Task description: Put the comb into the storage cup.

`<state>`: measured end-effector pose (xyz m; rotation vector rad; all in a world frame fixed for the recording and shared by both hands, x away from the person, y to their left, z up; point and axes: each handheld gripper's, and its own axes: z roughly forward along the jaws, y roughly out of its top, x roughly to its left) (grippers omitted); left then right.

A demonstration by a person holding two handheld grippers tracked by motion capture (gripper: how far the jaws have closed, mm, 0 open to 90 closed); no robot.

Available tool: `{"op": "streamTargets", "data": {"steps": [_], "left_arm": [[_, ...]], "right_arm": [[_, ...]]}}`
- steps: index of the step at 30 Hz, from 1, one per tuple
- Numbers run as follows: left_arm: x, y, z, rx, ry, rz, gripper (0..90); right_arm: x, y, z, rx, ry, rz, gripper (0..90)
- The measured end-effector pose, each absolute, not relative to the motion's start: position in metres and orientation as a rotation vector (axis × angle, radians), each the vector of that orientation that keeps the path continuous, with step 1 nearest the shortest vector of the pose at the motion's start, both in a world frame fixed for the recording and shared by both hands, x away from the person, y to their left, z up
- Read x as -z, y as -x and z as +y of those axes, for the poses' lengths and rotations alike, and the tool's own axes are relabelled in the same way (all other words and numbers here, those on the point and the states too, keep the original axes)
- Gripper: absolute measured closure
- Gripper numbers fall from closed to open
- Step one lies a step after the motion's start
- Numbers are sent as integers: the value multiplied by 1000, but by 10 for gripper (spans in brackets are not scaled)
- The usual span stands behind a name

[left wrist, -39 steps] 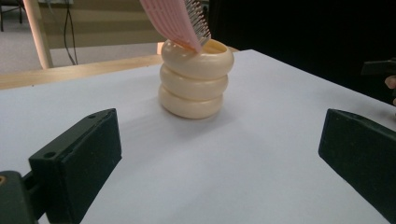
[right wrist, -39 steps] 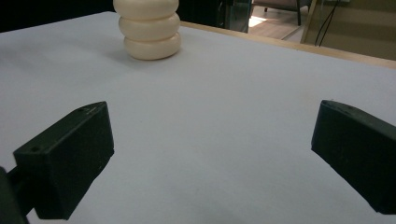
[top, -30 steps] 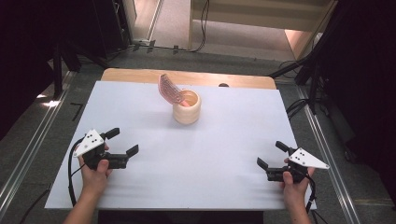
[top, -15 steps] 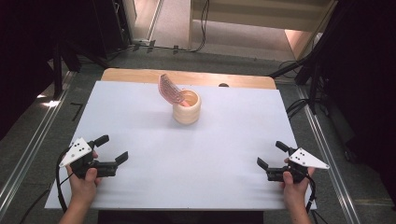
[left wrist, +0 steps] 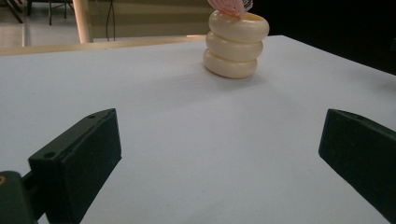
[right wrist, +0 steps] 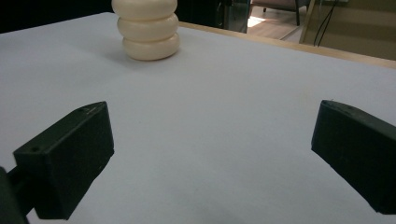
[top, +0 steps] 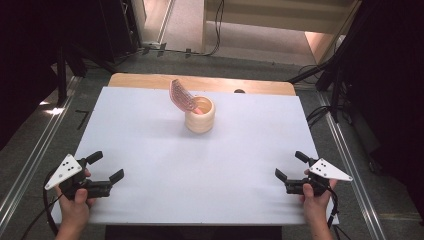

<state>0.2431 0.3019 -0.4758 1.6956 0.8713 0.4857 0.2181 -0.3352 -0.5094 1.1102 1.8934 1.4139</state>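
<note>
Left gripper (top: 106, 167) and right gripper (top: 291, 165): black block jaws spread wide, empty, low at the near corners of the white table cover (top: 150, 150), well apart from the work. Cream holder (top: 200, 116): three stacked rounded rings, smooth and matte, far centre, with a pink ribbed curved piece (top: 182, 95) leaning out. Approach judged best made level, one gripper steadying the holder, the other pinching the piece.
</note>
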Motion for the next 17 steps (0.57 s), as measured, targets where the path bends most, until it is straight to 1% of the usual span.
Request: {"op": "streamTargets", "data": {"steps": [5, 17], "left_arm": [[478, -240, 309, -501, -1690, 865, 0], [481, -242, 307, -506, -1706, 875, 0]], "right_arm": [[510, -218, -335, -1411, -1114, 1891, 0], [510, -219, -336, -1414, -1111, 1881, 0]]}}
